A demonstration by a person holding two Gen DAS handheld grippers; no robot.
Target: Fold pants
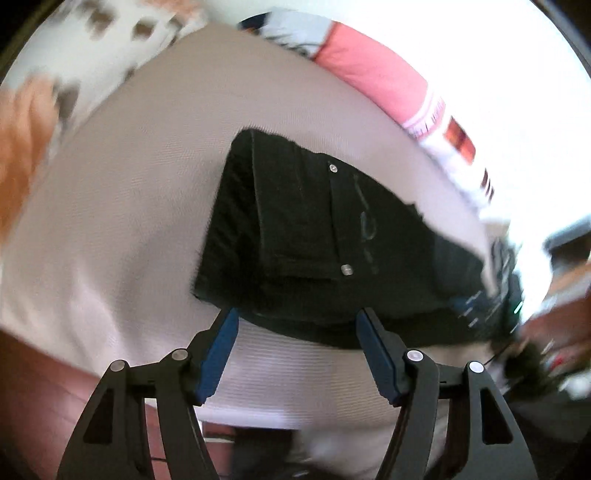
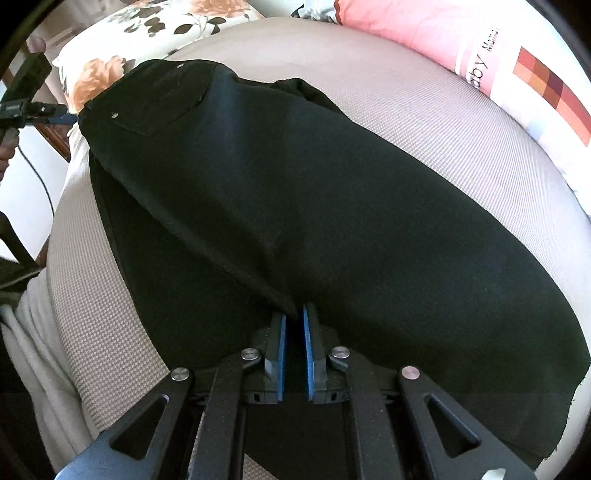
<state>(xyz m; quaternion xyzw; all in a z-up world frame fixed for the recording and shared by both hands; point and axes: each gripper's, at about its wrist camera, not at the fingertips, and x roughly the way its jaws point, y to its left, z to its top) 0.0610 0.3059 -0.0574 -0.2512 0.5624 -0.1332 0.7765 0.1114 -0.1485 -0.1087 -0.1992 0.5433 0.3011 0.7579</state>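
The black pants (image 2: pixel 295 206) lie lengthwise on a beige bed (image 2: pixel 424 122), back pocket and rivets at the far waist end. My right gripper (image 2: pixel 294 321) is nearly shut, pinching a fold of the pants' leg fabric between its blue pads. In the left wrist view the pants' waist end (image 1: pixel 306 236) with two rivets lies just ahead. My left gripper (image 1: pixel 297 321) is open and empty, its fingertips at the near edge of the waist. It also shows in the right wrist view (image 2: pixel 59 118), at the waist's left corner.
A floral pillow (image 2: pixel 155 22) sits at the bed's far left, a pink and white pillow (image 2: pixel 461 48) at the far right. The bed's edge and a cable (image 2: pixel 33 166) are at the left. The left view is motion-blurred.
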